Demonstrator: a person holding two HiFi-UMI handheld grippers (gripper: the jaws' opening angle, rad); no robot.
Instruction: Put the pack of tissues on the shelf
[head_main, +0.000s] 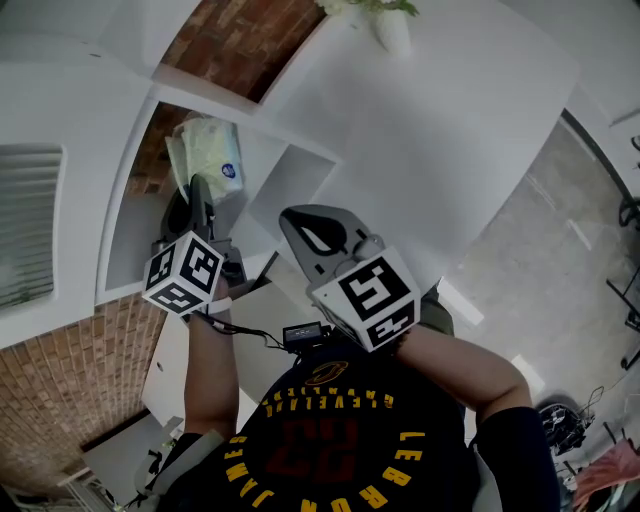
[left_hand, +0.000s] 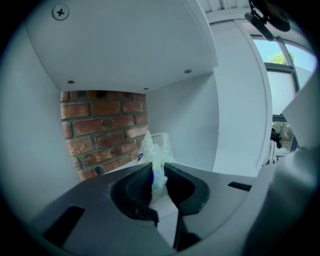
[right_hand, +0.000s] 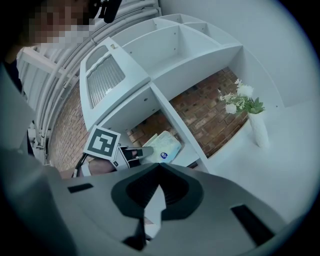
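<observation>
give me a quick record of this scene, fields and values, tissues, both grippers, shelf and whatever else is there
pack of tissues: inside a shelf compartment, pinched by its wrapper edge
left gripper: shut on the pack of tissues, reaching into the compartment
right gripper: shut, empty, outside the shelf
shelf: white, open compartments
brick wall: behind the compartment
vase of flowers: upright, off to the side of the compartment
pack set down: cannot tell, underside hidden
</observation>
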